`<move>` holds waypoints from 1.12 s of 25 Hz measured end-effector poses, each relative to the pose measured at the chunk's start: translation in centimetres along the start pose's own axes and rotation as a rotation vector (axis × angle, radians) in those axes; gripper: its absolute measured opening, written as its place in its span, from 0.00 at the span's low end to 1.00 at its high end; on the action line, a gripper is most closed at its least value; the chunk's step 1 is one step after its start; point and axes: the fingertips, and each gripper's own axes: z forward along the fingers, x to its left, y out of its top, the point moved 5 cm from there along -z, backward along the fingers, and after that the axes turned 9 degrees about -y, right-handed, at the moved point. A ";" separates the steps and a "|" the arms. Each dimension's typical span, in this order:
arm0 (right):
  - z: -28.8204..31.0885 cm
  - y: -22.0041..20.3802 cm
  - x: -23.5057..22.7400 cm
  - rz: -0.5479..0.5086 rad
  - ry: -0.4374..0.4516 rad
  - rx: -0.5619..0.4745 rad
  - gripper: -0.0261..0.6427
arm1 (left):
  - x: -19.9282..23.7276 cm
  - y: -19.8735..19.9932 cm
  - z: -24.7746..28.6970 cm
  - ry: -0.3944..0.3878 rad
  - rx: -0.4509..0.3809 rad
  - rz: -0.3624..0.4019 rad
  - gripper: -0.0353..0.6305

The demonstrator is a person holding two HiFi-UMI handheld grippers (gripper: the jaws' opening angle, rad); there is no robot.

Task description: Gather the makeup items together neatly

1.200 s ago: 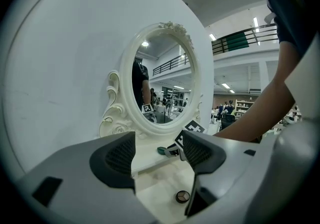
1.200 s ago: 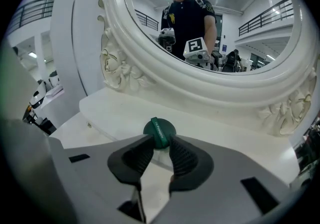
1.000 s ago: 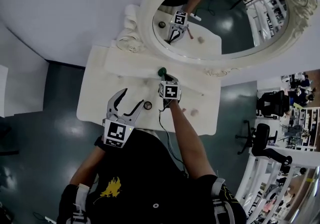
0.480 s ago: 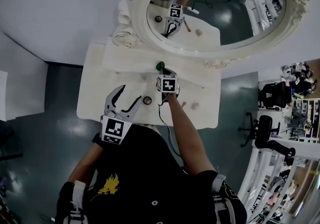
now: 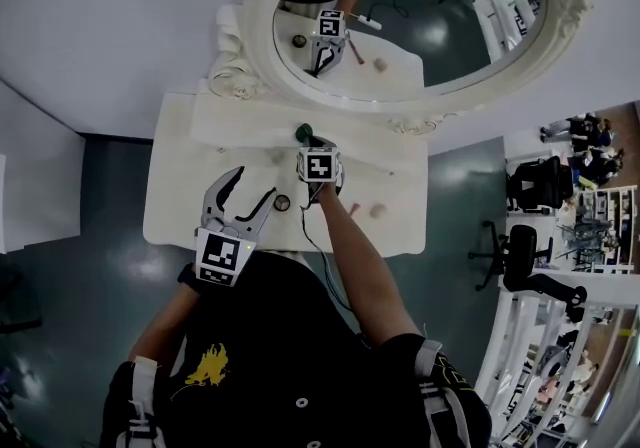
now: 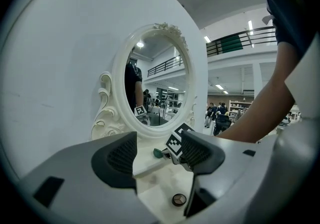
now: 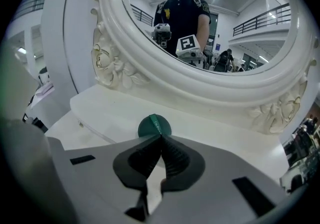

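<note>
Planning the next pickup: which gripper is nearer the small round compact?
Left. The left gripper hovers open right beside the compact; the right gripper is farther back, shut at the green item.

An ornate white mirror [image 5: 420, 16] tops the white dressing table [image 5: 175, 198].

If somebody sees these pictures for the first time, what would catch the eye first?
The large oval mirror in a white ornate frame, standing at the back of the white dressing table, dominates every view. Just before it, the right gripper is shut, its tips at a round green item. The left gripper hangs open over the table's left part, near a small round dark compact.
</note>
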 end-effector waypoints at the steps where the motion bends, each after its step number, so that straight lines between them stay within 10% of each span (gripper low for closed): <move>1: -0.2 0.2 0.0 -0.002 -0.002 -0.005 0.06 | 0.0 0.3 0.1 -0.004 -0.008 0.005 0.48; 28: -2.8 1.0 -9.4 0.094 -0.137 -0.043 0.06 | -1.2 1.4 0.7 -0.026 -0.092 0.040 0.43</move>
